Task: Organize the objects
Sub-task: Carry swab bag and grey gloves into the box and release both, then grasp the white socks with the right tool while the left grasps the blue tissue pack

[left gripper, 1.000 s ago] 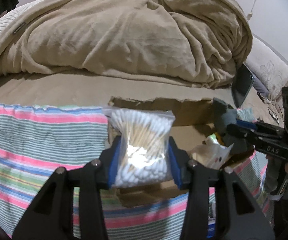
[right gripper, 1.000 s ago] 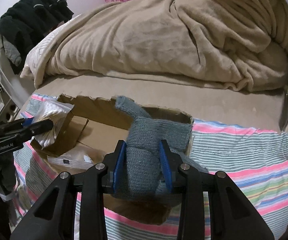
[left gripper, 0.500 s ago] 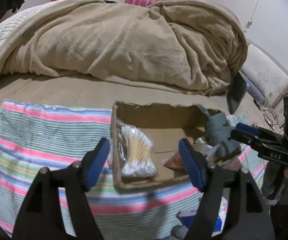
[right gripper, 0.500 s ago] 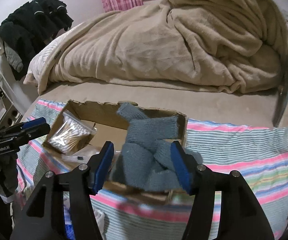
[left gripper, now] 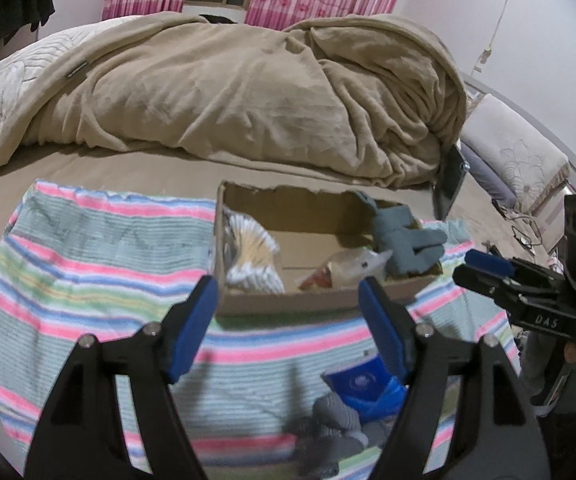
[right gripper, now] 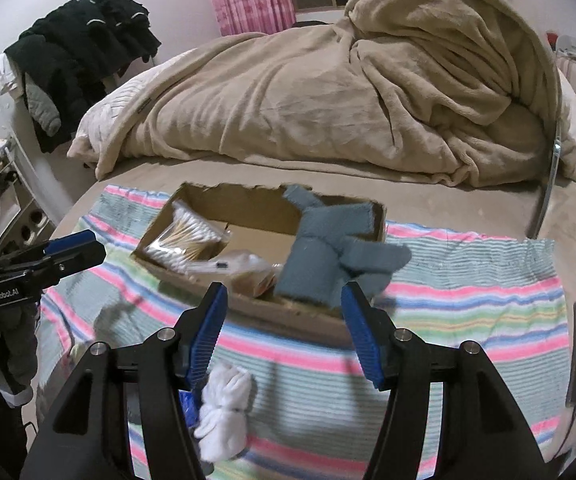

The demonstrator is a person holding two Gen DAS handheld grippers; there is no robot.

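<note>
Both tongs hanging spread and empty over a striped cloth on a bed, a cardboard box (left gripper: pixel 320 300) lying just ahead of them

The left tongs (left gripper: pixel 288 320) and right tongs (right gripper: pixel 283 328) are gaping wide, pinching nothing. Ahead, inside the box, a cotton swab bag (left gripper: pixel 253 256) is sitting left and a soft grey knit (right gripper: pixel 328 248) is flopping over the right wall. Near the tongs' bases, loose items are waiting: white rolled socks (right gripper: pixel 223 412), grey socks (left gripper: pixel 328 428), a blue packet (left gripper: pixel 362 386). All are looking light and squashy, probably best pinched mid-bundle; the box's near wall is standing in the way

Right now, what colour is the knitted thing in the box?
Grey-blue knitted cloth, clearest in the right wrist view.
</note>
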